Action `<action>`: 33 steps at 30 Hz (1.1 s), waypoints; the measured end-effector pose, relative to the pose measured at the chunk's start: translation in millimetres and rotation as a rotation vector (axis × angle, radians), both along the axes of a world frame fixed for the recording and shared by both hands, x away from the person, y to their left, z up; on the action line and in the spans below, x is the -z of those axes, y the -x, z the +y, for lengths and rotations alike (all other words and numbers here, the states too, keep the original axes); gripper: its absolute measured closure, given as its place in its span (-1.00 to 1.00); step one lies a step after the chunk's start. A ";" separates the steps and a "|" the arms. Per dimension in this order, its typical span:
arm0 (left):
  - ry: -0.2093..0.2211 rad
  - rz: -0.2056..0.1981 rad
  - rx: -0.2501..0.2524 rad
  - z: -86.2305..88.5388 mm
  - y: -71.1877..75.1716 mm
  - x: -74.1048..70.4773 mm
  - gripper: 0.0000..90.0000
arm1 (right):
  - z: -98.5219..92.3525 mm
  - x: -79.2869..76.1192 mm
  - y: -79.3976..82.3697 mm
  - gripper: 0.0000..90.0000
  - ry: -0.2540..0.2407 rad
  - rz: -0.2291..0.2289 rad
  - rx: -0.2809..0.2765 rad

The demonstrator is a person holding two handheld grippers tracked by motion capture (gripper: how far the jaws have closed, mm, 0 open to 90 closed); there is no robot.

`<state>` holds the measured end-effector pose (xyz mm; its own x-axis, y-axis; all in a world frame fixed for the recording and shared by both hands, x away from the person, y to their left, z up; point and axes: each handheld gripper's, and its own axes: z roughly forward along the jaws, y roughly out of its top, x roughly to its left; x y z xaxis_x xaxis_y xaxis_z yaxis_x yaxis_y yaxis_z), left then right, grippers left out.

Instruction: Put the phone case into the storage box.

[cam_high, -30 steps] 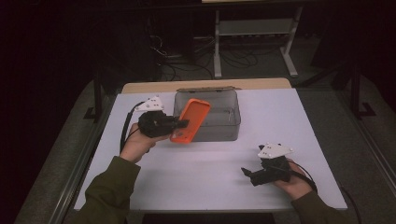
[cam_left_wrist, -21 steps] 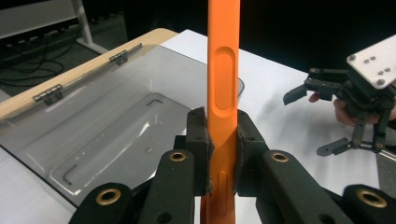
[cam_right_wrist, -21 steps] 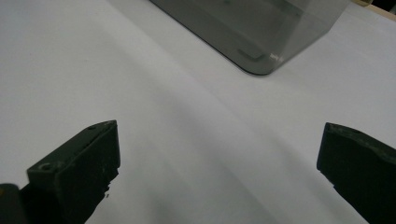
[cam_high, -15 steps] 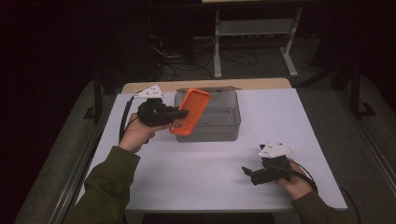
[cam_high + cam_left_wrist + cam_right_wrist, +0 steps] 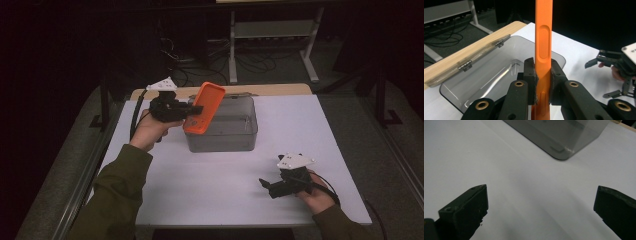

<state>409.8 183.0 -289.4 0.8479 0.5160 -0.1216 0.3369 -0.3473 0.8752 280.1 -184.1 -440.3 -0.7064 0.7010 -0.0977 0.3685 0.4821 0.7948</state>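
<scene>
White tabletop [image 5: 220, 190] fills mid-frame — the left gripper [image 5: 196, 108] clamps an orange phone case [image 5: 204, 108] above a smoky plastic box [image 5: 235, 131]. At lower right, the right gripper [image 5: 266, 187] rests with jaws spread — nothing between them.

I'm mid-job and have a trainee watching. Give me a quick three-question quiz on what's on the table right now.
1. True or false: the left gripper is shut on the orange case.
2. Where is the case? A) flat on the white table B) held above the clear box C) in the right gripper
3. Is the box lid open or closed?

Key: 1 true. 2 B. 3 open, hinged back toward the wooden edge; the right gripper rests open on the table, holding nothing.
</scene>
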 end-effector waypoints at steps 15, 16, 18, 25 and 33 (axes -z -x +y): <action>-0.073 0.062 -0.062 -13.8 -27.3 3.2 0.76 | -1.4 -0.5 0.3 -1.00 -0.001 -0.002 0.002; -0.081 0.071 -0.068 -14.8 -28.6 3.6 0.76 | -1.3 -0.4 0.4 -1.00 -0.001 0.000 0.002; -0.099 0.085 -0.079 -16.7 -31.5 4.7 0.76 | -1.4 -0.2 0.2 -1.00 0.002 -0.002 0.001; -0.154 0.132 -0.110 -22.5 -40.7 9.0 0.76 | -1.7 -0.4 0.4 -1.00 0.002 -0.003 0.001; -0.216 0.189 -0.139 -30.5 -49.8 13.3 0.76 | -1.7 -0.6 0.9 -1.00 -0.001 -0.002 0.002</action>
<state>459.6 152.5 -302.7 0.7401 0.6565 -0.1458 0.5441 -0.4570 0.7036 279.2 -185.8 -439.7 -0.7049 0.7025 -0.0983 0.3682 0.4809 0.7957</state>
